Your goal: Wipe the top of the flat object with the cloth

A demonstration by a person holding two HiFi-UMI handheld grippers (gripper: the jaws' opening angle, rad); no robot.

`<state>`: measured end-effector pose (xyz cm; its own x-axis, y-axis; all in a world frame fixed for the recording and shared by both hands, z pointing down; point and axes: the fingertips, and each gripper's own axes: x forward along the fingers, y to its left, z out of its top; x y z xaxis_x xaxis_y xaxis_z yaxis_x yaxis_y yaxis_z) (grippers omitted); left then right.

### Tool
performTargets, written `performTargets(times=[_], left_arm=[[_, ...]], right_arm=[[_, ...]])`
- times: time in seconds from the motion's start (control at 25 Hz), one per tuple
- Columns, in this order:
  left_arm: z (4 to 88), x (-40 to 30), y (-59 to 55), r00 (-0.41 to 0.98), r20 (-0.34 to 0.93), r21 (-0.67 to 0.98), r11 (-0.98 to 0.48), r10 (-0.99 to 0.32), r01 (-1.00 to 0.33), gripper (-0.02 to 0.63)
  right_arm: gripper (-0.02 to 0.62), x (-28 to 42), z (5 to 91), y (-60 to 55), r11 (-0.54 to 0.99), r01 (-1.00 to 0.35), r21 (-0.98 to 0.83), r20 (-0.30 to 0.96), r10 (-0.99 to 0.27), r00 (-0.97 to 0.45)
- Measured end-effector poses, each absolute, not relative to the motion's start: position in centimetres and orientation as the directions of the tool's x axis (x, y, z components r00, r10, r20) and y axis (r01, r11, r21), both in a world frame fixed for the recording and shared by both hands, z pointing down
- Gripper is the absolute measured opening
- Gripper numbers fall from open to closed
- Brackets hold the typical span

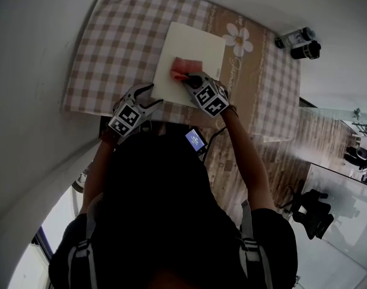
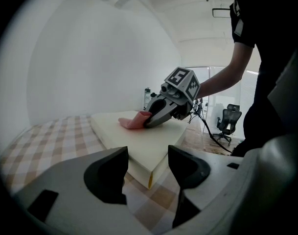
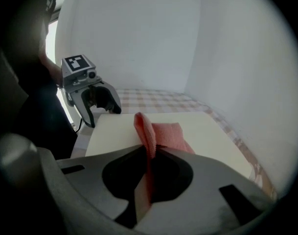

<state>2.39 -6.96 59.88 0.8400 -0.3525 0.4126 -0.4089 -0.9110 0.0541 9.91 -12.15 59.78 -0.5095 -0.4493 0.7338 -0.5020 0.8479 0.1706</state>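
A folded pink cloth (image 1: 184, 70) is pinched between the closed jaws of the right gripper (image 3: 148, 155) and pressed onto the flat cream-white foam slab (image 1: 198, 47), which is laid on a beige checked tablecloth (image 1: 120, 38). The left gripper (image 2: 148, 168) is held with jaws apart and empty, just beside the slab's near corner.

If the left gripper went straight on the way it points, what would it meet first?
Probably the near corner of the cream flat foam pad, which lies just ahead of the left gripper between its open jaws; the exact depth is hard to judge.
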Motion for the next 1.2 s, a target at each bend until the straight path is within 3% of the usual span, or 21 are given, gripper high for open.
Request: performTargets(times=[1.2], left_arm=[[60.1, 2.4, -7.0, 0.844, 0.408, 0.053, -0.914, -0.348, -0.402, 0.275]], right_arm=[[0.014, 6.6, 59.4, -3.4, 0.902, -0.428, 0.061, 0.728, -0.334, -0.599]])
